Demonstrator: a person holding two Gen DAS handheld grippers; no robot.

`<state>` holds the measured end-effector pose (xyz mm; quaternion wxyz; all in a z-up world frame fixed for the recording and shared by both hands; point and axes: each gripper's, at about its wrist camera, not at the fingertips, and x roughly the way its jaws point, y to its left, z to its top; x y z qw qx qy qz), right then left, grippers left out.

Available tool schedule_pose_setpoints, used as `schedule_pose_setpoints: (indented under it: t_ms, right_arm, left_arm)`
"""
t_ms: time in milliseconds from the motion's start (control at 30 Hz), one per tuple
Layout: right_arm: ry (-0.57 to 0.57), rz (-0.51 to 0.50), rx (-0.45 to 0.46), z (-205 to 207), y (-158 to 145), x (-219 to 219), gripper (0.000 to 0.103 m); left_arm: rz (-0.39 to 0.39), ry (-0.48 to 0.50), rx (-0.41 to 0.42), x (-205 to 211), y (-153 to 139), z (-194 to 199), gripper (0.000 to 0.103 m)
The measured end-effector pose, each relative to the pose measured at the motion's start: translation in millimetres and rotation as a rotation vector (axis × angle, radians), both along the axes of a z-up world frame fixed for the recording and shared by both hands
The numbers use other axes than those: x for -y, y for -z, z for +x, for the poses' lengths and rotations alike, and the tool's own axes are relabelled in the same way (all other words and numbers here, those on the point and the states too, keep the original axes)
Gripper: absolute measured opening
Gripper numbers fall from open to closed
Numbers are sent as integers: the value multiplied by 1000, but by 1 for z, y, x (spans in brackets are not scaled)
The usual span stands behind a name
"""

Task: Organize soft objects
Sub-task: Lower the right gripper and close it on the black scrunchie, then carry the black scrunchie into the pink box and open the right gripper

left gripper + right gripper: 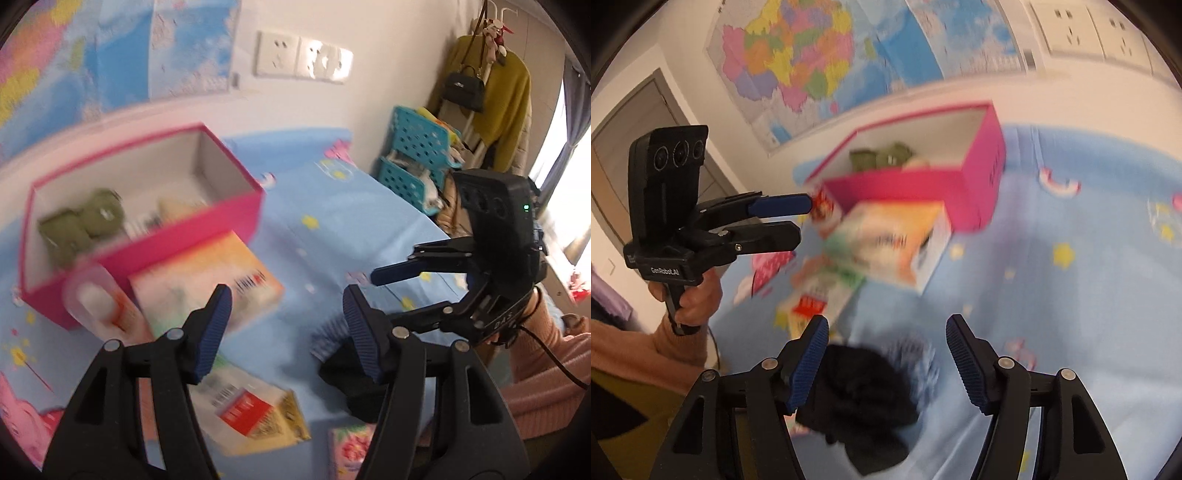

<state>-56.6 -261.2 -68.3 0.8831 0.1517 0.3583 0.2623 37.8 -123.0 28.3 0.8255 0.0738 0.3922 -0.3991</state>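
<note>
Both sets of jaws are spread wide with nothing between them: the left gripper (288, 328) hovers over the packets, and the right gripper (886, 354) hangs just above a black soft bundle (864, 398) lying on the blue cartoon bedsheet (1089, 314), with a bit of blue striped fabric (916, 354) poking out beside it. Looks to me like the step in hand is grabbing that black thing, probably socks or a small garment, too blurry to say. If I were doing it, I'd come straight down so both pads straddle the thickest part of the bundle, pinch deep enough to catch more than one layer, and avoid snagging the sheet underneath. Striped piece is touching it, so it may tag along. As for containers, the pink box (975, 184) sits open near the wall and already holds an olive green soft item (85, 221) plus something pale next to it that I can't make out. An orange-and-white packet (207, 284) leans right against the box front, more packets (251, 410) lie nearer. Teal perforated baskets (413, 158) stack up off the bed's far end, stuffed with unclear bits.
</note>
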Motion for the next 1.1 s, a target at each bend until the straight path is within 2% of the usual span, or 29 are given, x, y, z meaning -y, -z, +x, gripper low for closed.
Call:
schedule_pose_setpoints:
  t_ms: [100, 233, 367, 400, 500, 567, 600, 733, 933, 967, 1000, 1067, 1100]
  right_arm:
    - [-6, 28, -56, -4, 18, -5, 73]
    - [-23, 45, -72, -13, 26, -12, 73]
    - [-14, -5, -66, -15, 29, -20, 72]
    - [-14, -9, -68, -15, 30, -21, 69]
    - [-4, -34, -65, -16, 30, -23, 41]
    - [4, -49, -52, -18, 29, -24, 34]
    - [2, -50, -49, -19, 29, -24, 27]
    - [12, -48, -12, -25, 20, -24, 16]
    - [10, -8, 44, -33, 2, -25, 10]
    - [14, -6, 55, -34, -2, -26, 10]
    - [22, -8, 65, -35, -6, -27, 9]
    - [33, -1, 80, -36, -12, -28, 9]
    - [38, 5, 87, -37, -15, -27, 8]
  left_arm:
    - [-1, 9, -51, 2, 16, -7, 64]
    - [-6, 17, -107, 1, 32, -16, 64]
    - [-10, 24, -130, -2, 40, -21, 64]
    - [-11, 28, -138, -3, 41, -22, 64]
    - [-8, 46, -160, -2, 50, -27, 64]
    - [-2, 63, -169, -1, 54, -30, 64]
    - [4, 76, -174, 1, 56, -33, 64]
    - [24, 127, -176, 9, 62, -45, 64]
    - [30, 176, -193, 22, 70, -53, 64]
    - [19, 163, -184, 23, 69, -53, 62]
    - [12, 156, -175, 23, 68, -53, 50]
    - [18, 159, -176, 24, 66, -53, 35]
    - [11, 156, -170, 24, 64, -54, 36]
